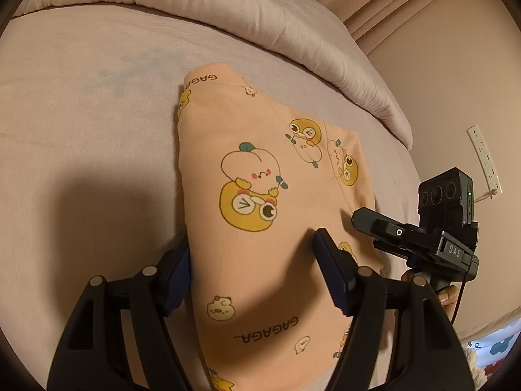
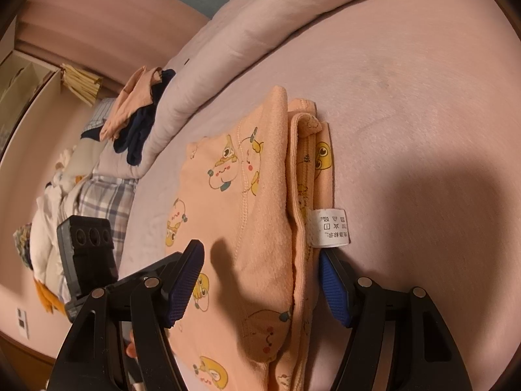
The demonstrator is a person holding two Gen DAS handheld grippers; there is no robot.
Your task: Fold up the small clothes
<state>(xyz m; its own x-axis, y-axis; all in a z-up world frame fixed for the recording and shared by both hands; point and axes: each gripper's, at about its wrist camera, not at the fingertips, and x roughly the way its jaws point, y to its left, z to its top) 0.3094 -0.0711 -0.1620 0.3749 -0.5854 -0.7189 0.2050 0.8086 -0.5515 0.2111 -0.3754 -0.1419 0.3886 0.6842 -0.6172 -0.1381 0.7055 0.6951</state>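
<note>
one pink bed [image 1: 81, 137] fills both views, with one rolled duvet [image 1: 228, 13] along its far side, and one peach cartoon-print garment [image 1: 260, 195] lies folded flat near the middle of the bed, its long axis running straight ahead from both wrist cameras. in the right wrist view one loose heap of other clothes [image 2: 136, 114] sits on the duvet, well apart from the garment. two grippers work here. the left gripper [image 1: 252, 267] has its fingers spread wide astride the garment's near end, one pad off the cloth's left edge, the other over the cloth; nothing is pinched. the right gripper [image 2: 260, 283] is likewise spread, straddling the stacked right edge of the garment, where the folded layers show and one white care label [image 2: 329, 228] sticks out just past the right pad. both grippers sit at the near end, so neither is clearly nearer; the garment stretches away from the fingertips, so, as i judge it, the next fold would carry the near end forward over the far end.
</note>
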